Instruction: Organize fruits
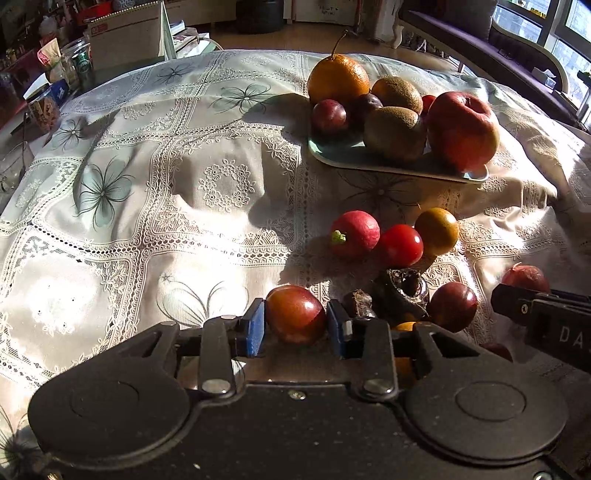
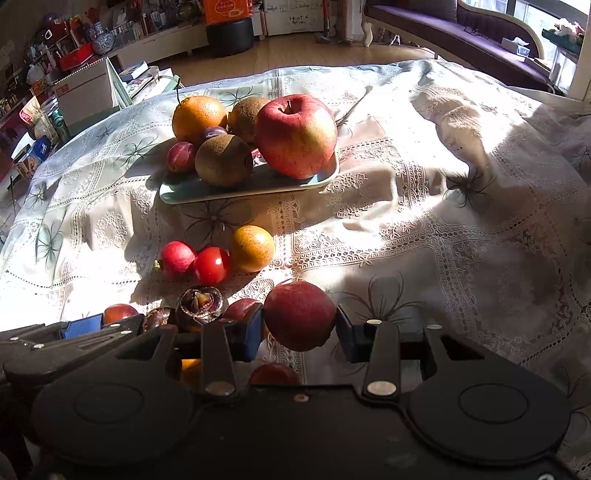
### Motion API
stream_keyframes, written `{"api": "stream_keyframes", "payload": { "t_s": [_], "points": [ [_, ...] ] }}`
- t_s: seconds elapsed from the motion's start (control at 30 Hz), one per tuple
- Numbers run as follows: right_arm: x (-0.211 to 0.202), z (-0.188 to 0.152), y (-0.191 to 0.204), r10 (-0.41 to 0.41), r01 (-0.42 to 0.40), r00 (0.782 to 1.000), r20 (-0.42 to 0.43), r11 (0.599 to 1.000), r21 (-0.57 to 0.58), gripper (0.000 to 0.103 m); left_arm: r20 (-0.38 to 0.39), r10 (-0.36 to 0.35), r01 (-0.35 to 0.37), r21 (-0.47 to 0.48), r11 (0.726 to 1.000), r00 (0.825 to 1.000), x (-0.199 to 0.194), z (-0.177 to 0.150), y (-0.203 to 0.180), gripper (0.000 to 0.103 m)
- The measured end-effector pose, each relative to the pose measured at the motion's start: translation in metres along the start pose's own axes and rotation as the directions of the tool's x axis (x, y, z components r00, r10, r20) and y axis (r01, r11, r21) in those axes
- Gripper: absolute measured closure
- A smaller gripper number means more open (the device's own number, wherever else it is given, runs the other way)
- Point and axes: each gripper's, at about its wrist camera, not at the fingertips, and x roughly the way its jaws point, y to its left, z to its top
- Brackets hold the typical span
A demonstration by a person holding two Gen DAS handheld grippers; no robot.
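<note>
In the left wrist view, my left gripper is shut on a dark red plum, with a blue pad on each side. My right gripper is shut on a dull red, wrinkled fruit low over the cloth. A pale green tray farther back holds an orange, two kiwis, a big red apple and plums. Loose on the cloth lie a red fruit, a cherry tomato, a yellow-orange fruit, a mangosteen and another plum.
A lace tablecloth with flower prints covers the table in wrinkles. Jars, boxes and a cardboard carton crowd the far left edge. A purple sofa stands by the windows at the back right. The two grippers sit close side by side.
</note>
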Motion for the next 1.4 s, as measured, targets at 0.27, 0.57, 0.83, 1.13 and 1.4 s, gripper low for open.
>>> {"api": "stream_keyframes", "payload": {
  "t_s": [0.27,0.57,0.83,1.13,1.4],
  "points": [
    [-0.022,0.0,-0.007,0.006,-0.008,0.999,0.036,0.998,0.056,0.06,0.032,-0.021,0.024,-0.077,0.997,0.999,-0.026,-0.001,0.011,0.06],
    [-0.112,-0.006,-0.002,0.087,-0.094,0.986,0.146,0.994,0.047,0.06,0.137,-0.021,0.034,-0.094,0.995,0.99,-0.11,-0.007,0.018,0.06],
    [-0.186,-0.057,0.004,0.201,-0.188,0.965,0.17,0.978,-0.09,0.06,0.143,-0.073,0.079,-0.031,0.996,0.987,-0.167,-0.048,0.019,0.059],
    [-0.179,-0.114,-0.003,0.307,-0.312,0.95,-0.056,0.942,-0.126,0.06,0.026,-0.13,0.13,0.009,0.991,0.991,-0.166,-0.104,0.019,0.059],
    [-0.157,-0.124,-0.009,0.296,-0.307,0.948,-0.12,0.948,-0.081,0.06,-0.014,-0.117,0.118,0.027,0.993,0.993,-0.157,-0.118,0.015,0.059]
  ]
}}
